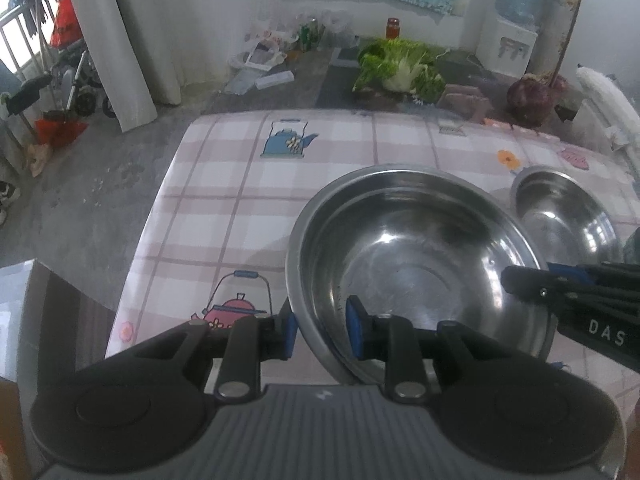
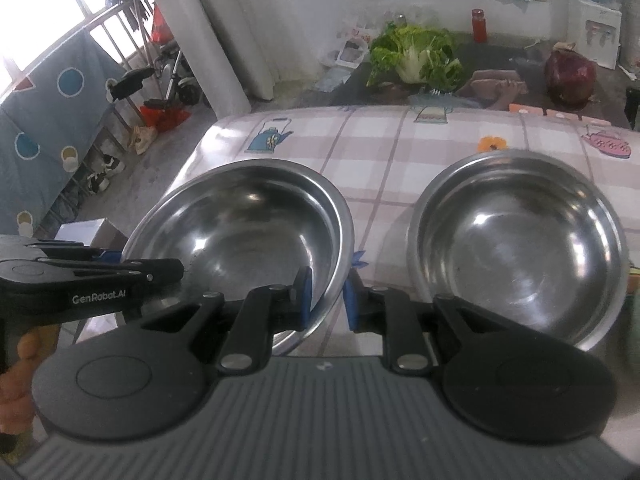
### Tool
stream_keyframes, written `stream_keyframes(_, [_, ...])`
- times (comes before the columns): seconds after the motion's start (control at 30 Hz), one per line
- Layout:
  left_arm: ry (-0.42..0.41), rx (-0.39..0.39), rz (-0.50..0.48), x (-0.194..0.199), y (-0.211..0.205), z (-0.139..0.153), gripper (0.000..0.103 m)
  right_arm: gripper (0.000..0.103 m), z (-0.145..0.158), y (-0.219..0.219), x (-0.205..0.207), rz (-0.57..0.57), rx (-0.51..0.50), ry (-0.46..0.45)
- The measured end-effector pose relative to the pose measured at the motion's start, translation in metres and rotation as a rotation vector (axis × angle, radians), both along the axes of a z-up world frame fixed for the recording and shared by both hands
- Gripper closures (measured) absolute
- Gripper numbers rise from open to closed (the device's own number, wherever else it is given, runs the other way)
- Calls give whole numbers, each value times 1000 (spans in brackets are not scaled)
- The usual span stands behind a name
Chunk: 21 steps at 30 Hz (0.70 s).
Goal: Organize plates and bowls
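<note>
A large steel bowl point(image 1: 408, 248) point(image 2: 244, 224) sits between my two grippers over the checked tablecloth point(image 1: 240, 200). My left gripper point(image 1: 322, 324) is shut on its near left rim, one blue pad outside and one inside. My right gripper point(image 2: 328, 298) is shut on the bowl's right rim in the same way, and its black fingers reach in from the right edge of the left wrist view. The left gripper point(image 2: 178, 270) enters the right wrist view from the left, held by a hand point(image 2: 20, 360). A second steel bowl point(image 1: 568, 216) point(image 2: 520, 248) rests on the cloth to the right, untouched.
Beyond the table's far edge lie a leafy green cabbage point(image 1: 400, 68), a red jar point(image 1: 393, 28) and a purple cabbage point(image 1: 532, 100); a water dispenser point(image 1: 508, 40) stands behind. The table's left edge drops to a grey floor with a box point(image 1: 40, 300) beside it.
</note>
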<state>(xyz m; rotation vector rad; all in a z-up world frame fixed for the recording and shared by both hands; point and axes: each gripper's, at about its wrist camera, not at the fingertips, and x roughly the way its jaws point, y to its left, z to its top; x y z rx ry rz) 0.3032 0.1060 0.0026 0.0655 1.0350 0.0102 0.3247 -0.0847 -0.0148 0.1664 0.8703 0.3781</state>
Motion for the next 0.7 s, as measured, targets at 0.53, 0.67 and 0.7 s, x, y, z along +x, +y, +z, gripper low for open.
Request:
stream_keyframes(0.53, [-54,-2,-99,5,-71,26,76,86,35,-69,-18,-91,-5,-54])
stream_keyframes(0.67, [-49,-12,-129,15,-99,24,76,86,36,-96,-17,-119,-13,-54])
stream_keyframes(0.7, [-48,-16,-135,17,-105,23,76,86,36,-104,-17,-128,-15,-52])
